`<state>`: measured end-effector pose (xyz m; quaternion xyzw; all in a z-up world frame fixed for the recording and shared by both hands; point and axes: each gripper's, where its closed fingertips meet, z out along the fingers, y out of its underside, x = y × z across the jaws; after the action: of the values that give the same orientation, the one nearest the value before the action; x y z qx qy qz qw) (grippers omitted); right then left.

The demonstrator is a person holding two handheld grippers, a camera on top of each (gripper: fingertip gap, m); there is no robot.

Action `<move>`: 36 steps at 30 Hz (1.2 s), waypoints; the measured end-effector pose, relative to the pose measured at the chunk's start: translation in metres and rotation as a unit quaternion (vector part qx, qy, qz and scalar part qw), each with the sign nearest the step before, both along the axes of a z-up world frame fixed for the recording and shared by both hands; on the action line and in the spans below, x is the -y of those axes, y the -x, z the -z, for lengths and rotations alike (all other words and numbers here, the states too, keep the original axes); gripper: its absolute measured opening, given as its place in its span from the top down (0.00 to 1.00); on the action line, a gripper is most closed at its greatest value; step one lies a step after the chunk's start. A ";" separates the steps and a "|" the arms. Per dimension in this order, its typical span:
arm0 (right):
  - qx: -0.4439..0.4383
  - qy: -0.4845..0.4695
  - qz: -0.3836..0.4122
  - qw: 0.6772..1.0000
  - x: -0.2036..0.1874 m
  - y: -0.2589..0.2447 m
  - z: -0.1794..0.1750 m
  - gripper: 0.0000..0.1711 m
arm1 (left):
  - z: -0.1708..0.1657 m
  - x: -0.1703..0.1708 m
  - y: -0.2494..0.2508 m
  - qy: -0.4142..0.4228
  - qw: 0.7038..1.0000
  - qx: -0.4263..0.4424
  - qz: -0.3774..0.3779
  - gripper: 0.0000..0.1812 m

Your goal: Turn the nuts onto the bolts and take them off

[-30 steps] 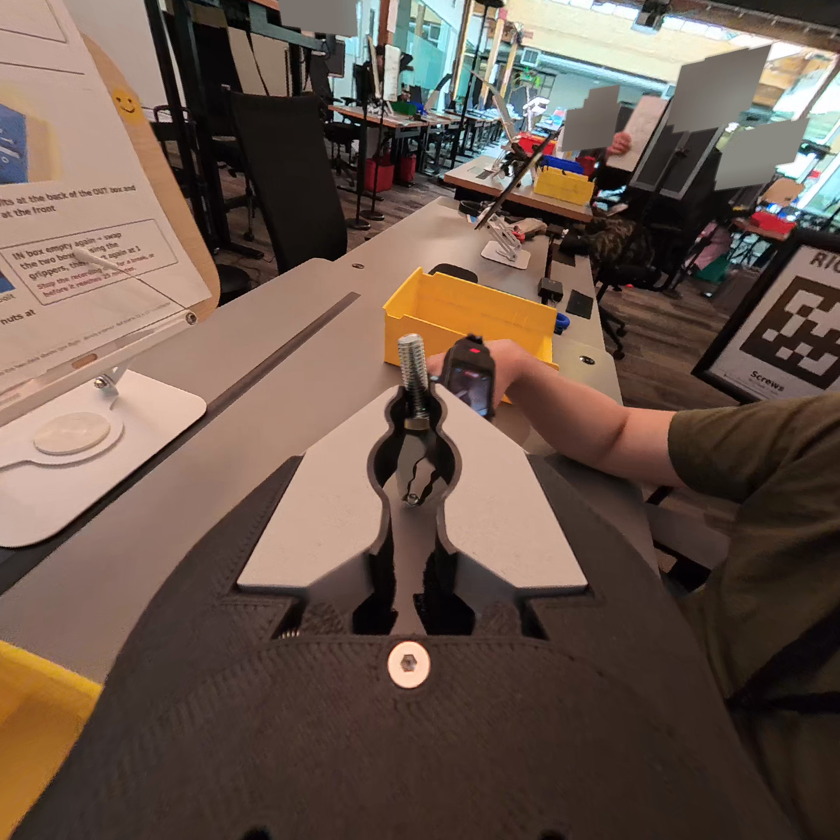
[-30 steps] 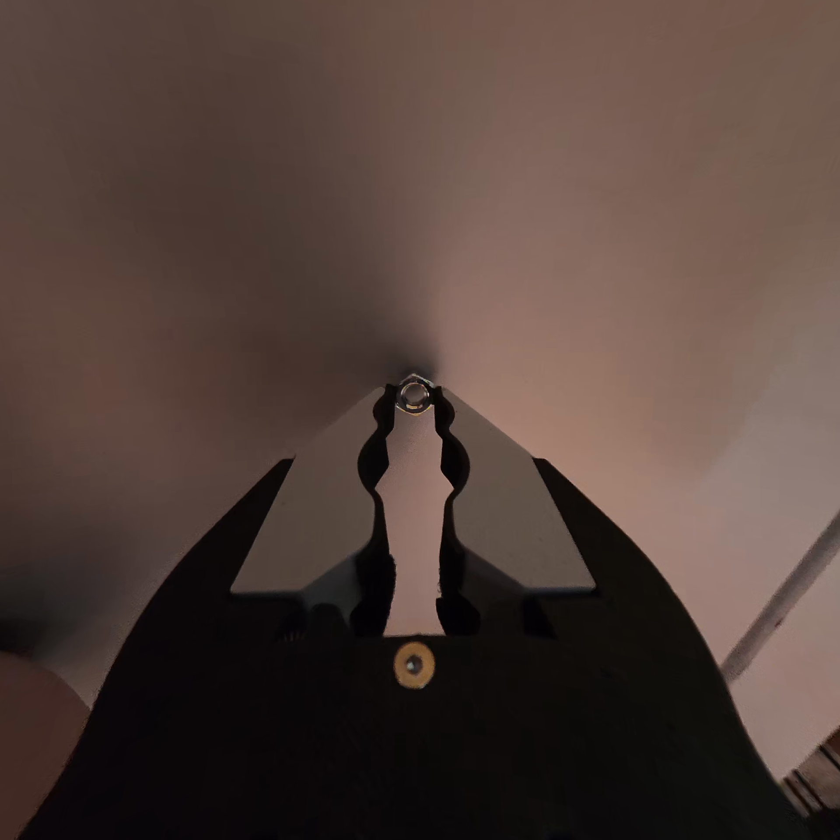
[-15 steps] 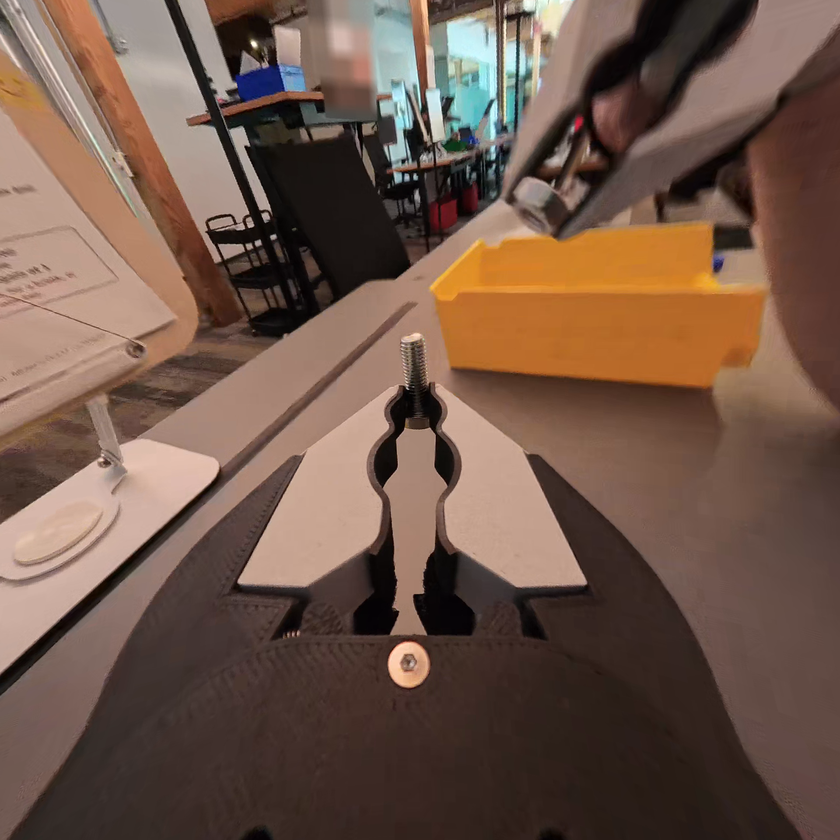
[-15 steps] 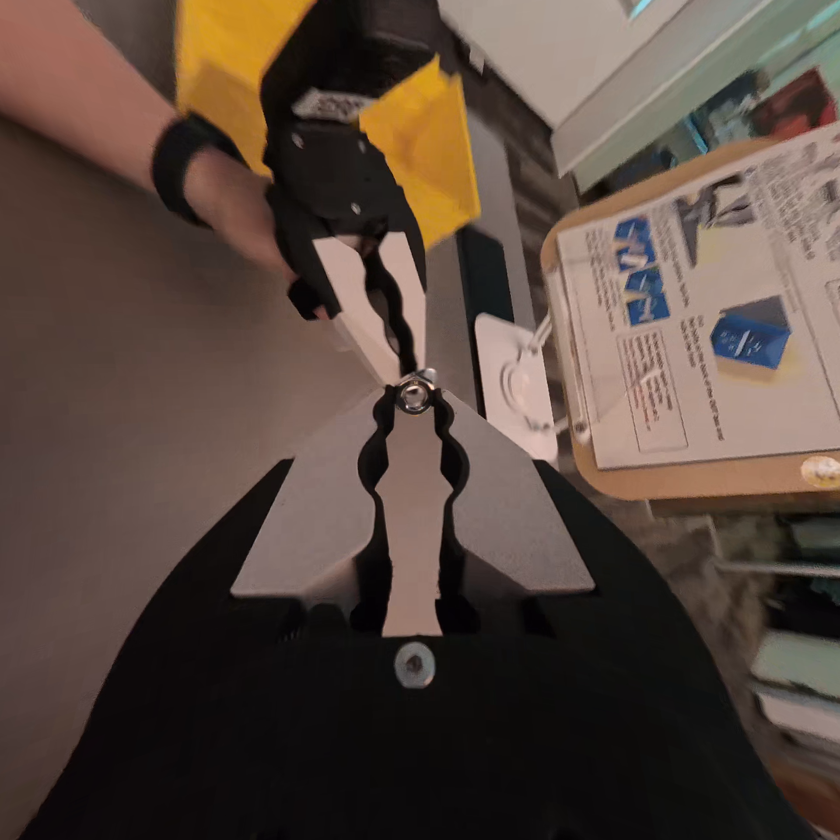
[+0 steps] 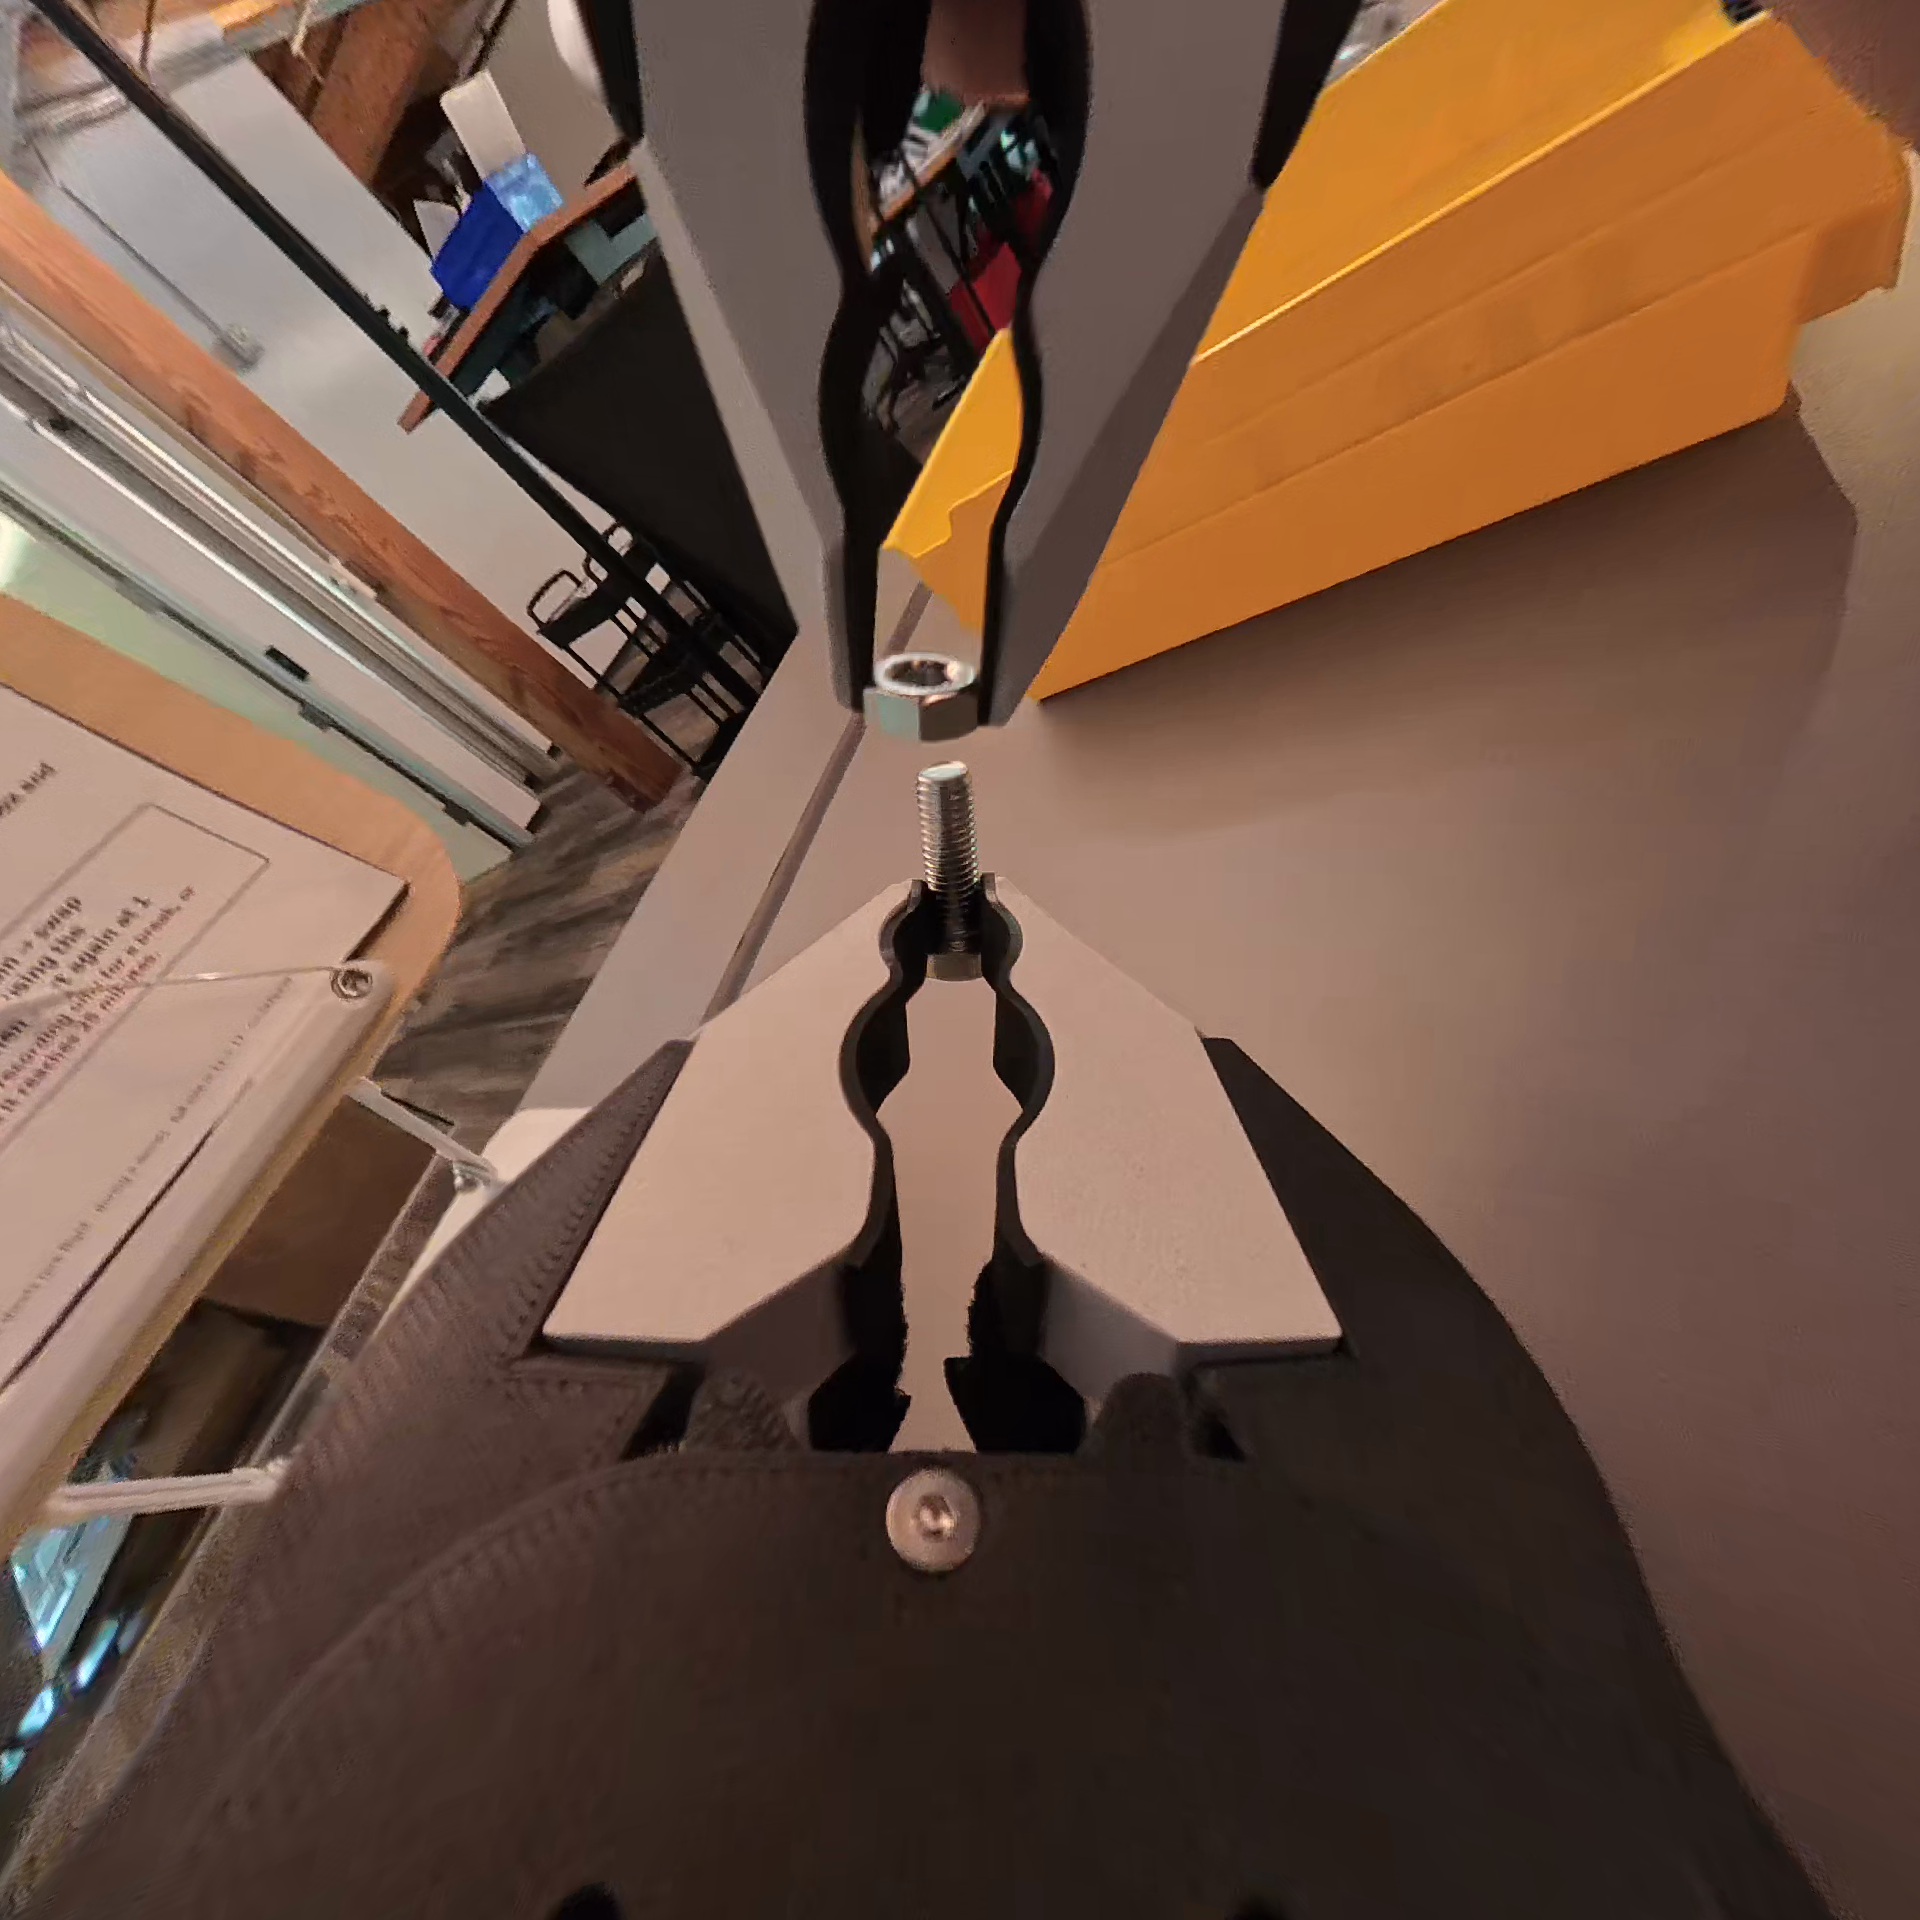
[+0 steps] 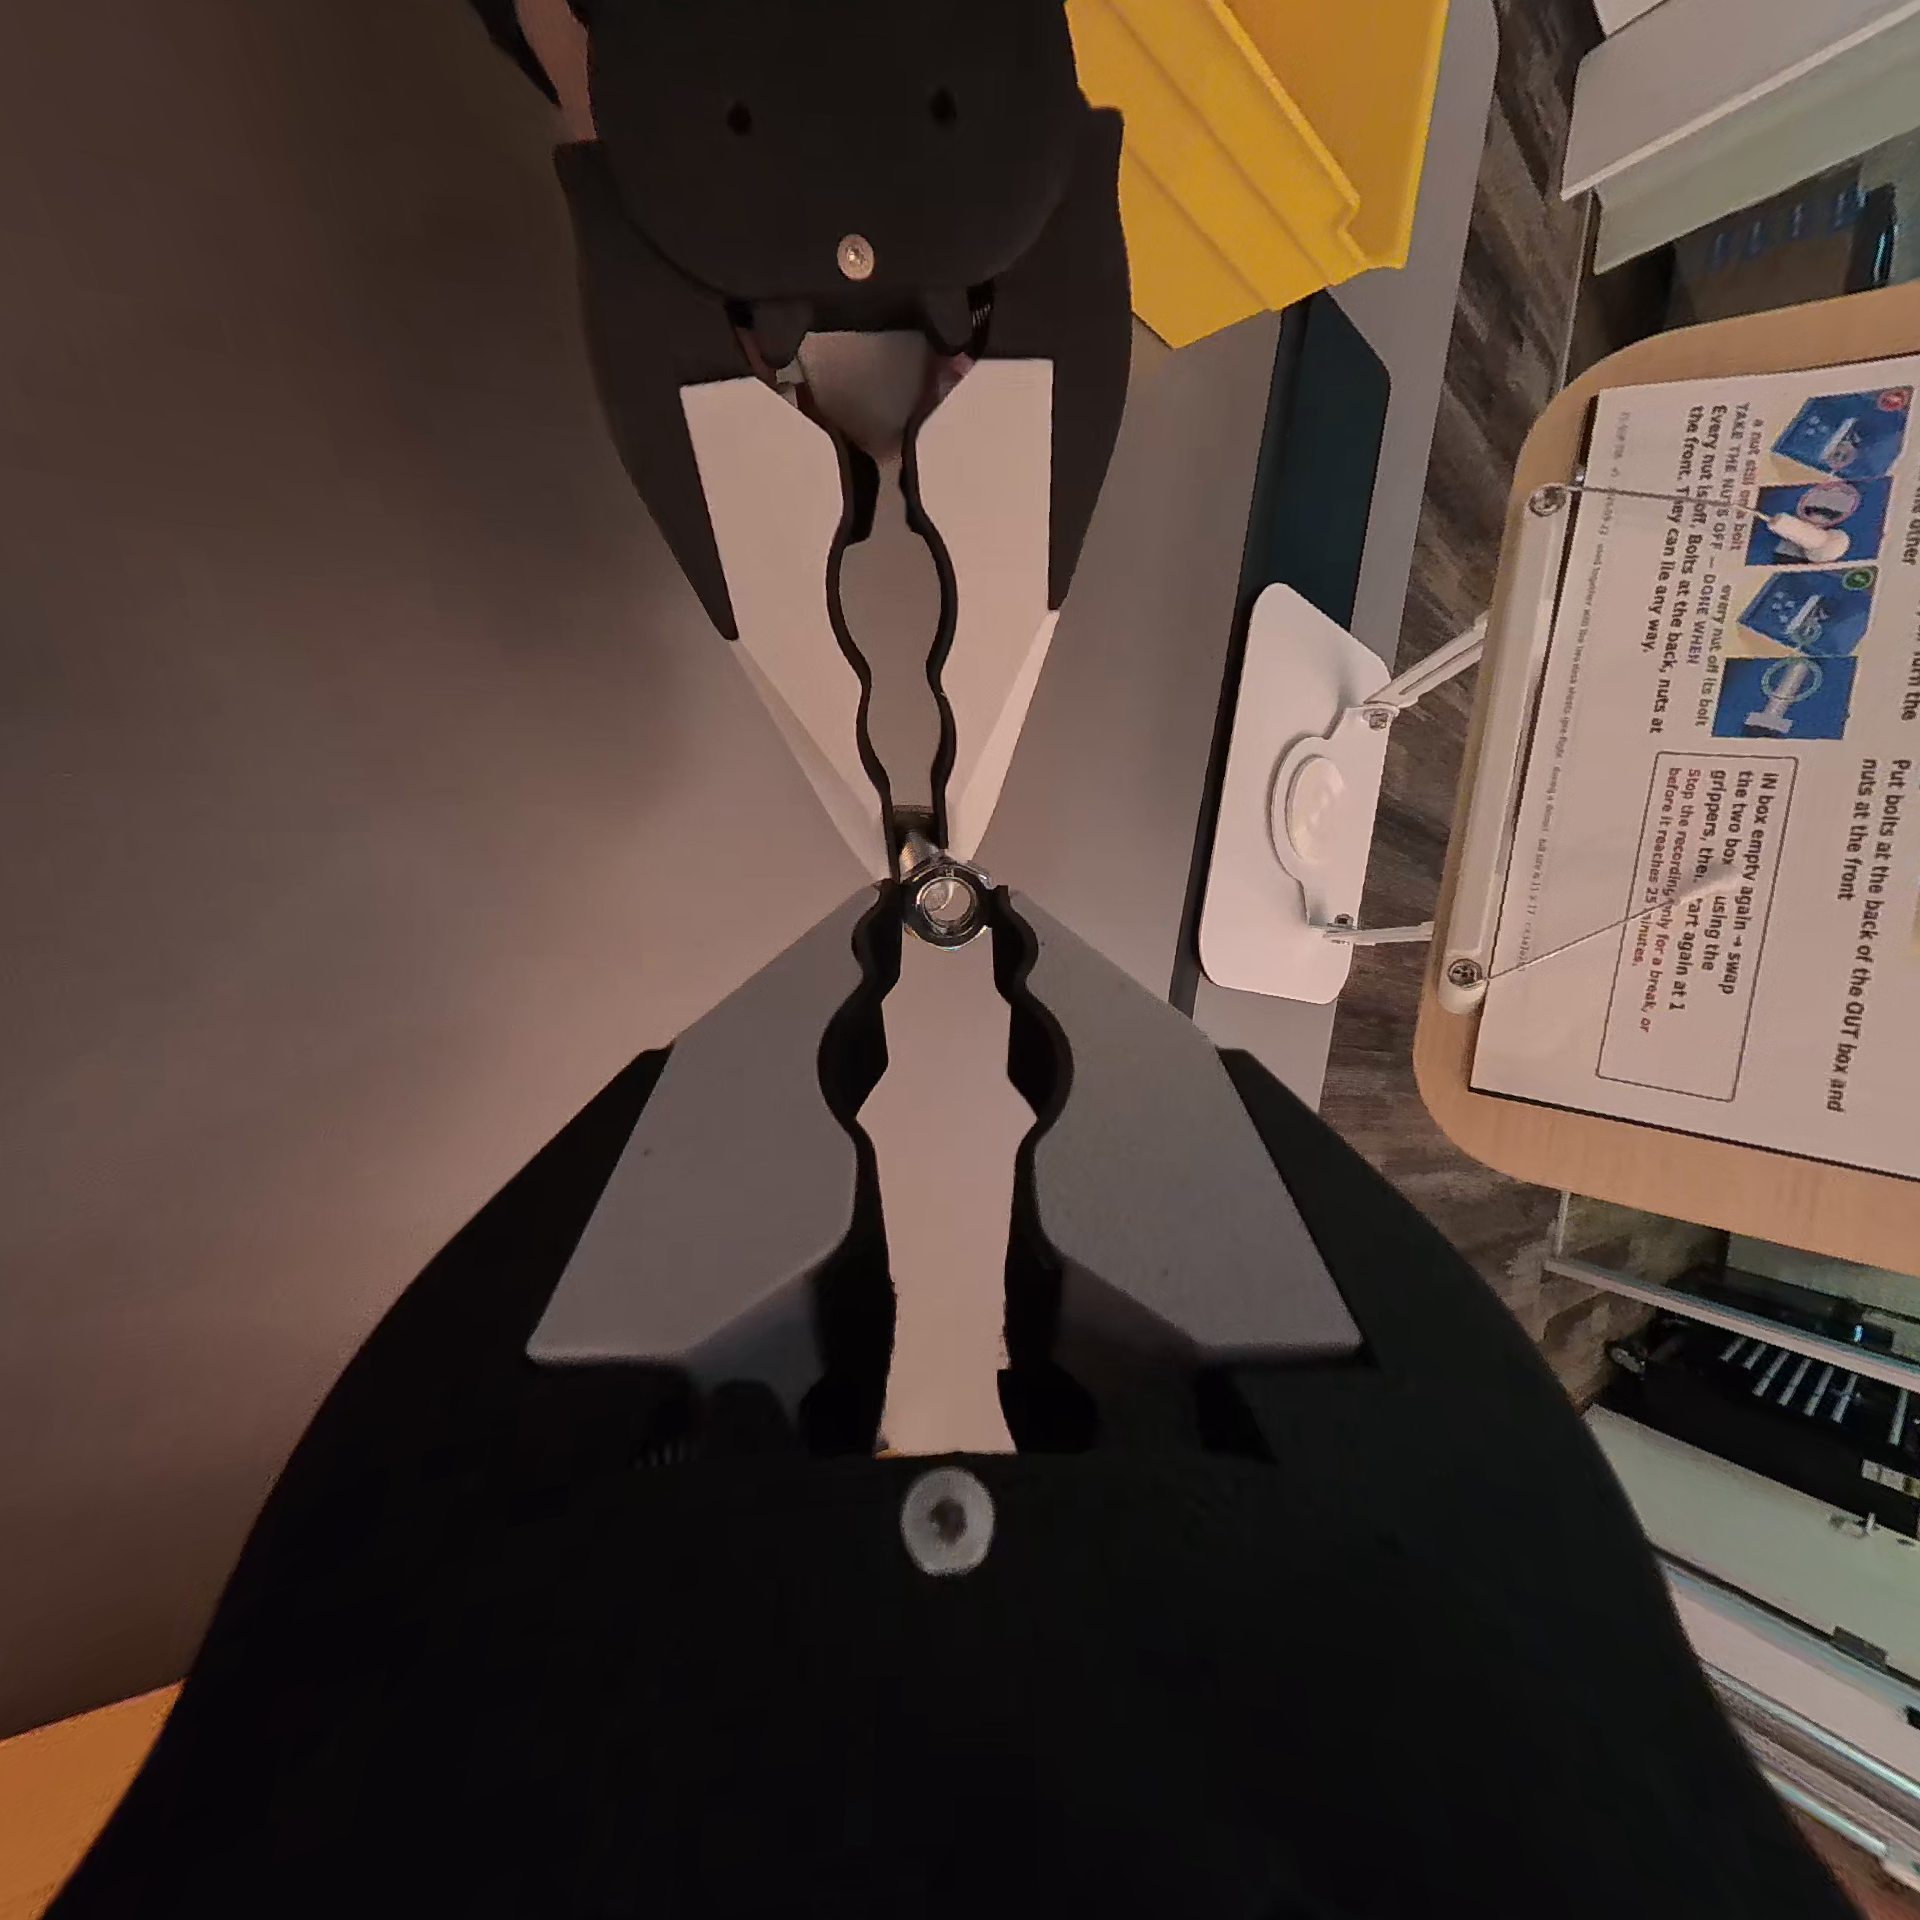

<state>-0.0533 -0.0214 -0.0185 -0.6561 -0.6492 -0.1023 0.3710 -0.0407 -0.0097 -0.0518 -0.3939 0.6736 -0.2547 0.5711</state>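
Observation:
My left gripper (image 5: 948, 914) is shut on a silver bolt (image 5: 943, 831), its threaded end pointing away from me. My right gripper (image 5: 925, 698) comes in from the top of the left wrist view, shut on a silver hex nut (image 5: 923, 696). The nut sits just beyond the bolt's tip, with a small gap between them, roughly in line. In the right wrist view my right gripper (image 6: 943, 920) holds the nut (image 6: 943, 923) at its tips, and the left gripper (image 6: 914, 831) faces it tip to tip with the bolt (image 6: 914, 831) mostly hidden behind the nut.
A yellow bin (image 5: 1455, 343) stands on the grey table (image 5: 1507, 935) beyond the grippers; another yellow bin (image 6: 1247, 156) shows in the right wrist view. An instruction sheet on a wooden board with a white stand (image 6: 1288, 790) stands at the table's edge. Both grippers' tips are close together, under 4 cm apart.
My right gripper has swung in with the nut from upper right and now faces the bolt's tip closely. My left gripper has tilted, still holding the bolt.

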 end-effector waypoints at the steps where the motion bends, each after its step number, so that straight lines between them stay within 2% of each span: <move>1: 0.003 -0.001 -0.003 1.000 0.000 0.000 0.001 0.91 | -0.001 0.002 0.000 -0.007 1.000 0.003 0.005 0.96; 15: 0.047 -0.010 -0.018 0.999 0.003 0.004 0.009 0.90 | -0.003 0.008 0.003 -0.003 1.000 -0.004 0.029 0.96; 20: 0.056 0.003 -0.053 0.997 0.014 0.009 0.015 0.90 | 0.002 0.019 0.009 -0.007 0.997 -0.038 0.073 0.96; 29: 0.031 -0.007 -0.106 0.994 0.034 0.029 0.003 0.90 | -0.007 0.042 0.028 0.054 0.981 -0.080 0.166 0.96; 36: 0.017 0.002 -0.144 0.989 0.052 0.042 -0.002 0.90 | -0.012 0.059 0.041 0.016 0.973 -0.115 0.201 0.96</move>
<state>-0.0952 -0.0734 -0.0166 -0.5547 -0.7432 -0.0581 0.3695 -0.0815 -0.0686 -0.0401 -0.2862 0.7963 -0.3279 0.4201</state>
